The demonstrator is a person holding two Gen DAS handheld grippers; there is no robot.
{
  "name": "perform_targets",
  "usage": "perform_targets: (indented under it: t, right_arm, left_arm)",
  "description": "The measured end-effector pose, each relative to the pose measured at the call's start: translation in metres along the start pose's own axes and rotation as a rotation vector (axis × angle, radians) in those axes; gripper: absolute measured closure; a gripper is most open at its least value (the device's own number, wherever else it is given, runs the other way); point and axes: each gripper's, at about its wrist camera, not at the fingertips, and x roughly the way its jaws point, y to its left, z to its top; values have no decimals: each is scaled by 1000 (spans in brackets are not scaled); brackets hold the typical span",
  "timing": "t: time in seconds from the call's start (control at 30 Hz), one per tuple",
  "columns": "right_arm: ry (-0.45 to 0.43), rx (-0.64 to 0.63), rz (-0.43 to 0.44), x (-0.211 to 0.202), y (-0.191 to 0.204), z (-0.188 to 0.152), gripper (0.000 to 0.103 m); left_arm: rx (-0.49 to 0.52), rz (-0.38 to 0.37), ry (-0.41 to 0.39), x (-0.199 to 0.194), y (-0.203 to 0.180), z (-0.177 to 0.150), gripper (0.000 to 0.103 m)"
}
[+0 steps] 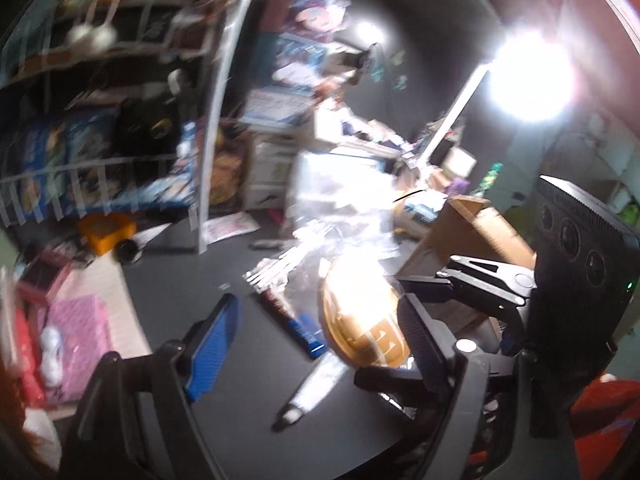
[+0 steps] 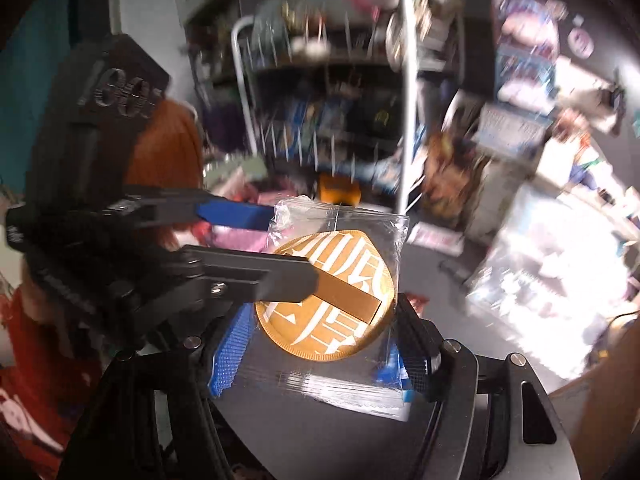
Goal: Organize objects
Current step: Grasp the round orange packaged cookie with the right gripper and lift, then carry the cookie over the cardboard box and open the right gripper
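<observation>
A large gold coin (image 2: 332, 300) with white lettering sits in a clear plastic bag (image 2: 340, 384). In the right wrist view, my right gripper (image 2: 320, 348) is shut on the bag, its blue pad (image 2: 230, 354) left and black pad (image 2: 416, 340) right. My left gripper reaches in from the left and its fingers (image 2: 288, 276) lie over the coin's upper face and bag edge; whether it grips is unclear. In the blurred left wrist view, the coin (image 1: 360, 320) glares beside the left gripper's right finger (image 1: 424, 340); the blue finger (image 1: 212, 344) stands well apart from it.
A dark table surface (image 1: 224, 412) lies below, with a white tube (image 1: 316, 388) and a blue-ended strip (image 1: 296, 324). A cardboard box (image 1: 468, 236) stands right. A wire shelf rack (image 2: 404, 92) full of items stands behind. A bright lamp (image 1: 528, 76) glares.
</observation>
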Motion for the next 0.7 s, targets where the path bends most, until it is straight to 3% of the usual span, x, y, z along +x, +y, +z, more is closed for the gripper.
perform_targets:
  t: [0.3,0.7]
  right_arm:
    - [-95,40,-109,-83,-36,4,39]
    - [-80,249,-248,-163,-124,-45,39]
  left_arm:
    - [127,-184,15,23,-85,52,63]
    - [253,-307,154,117,-198,83,66]
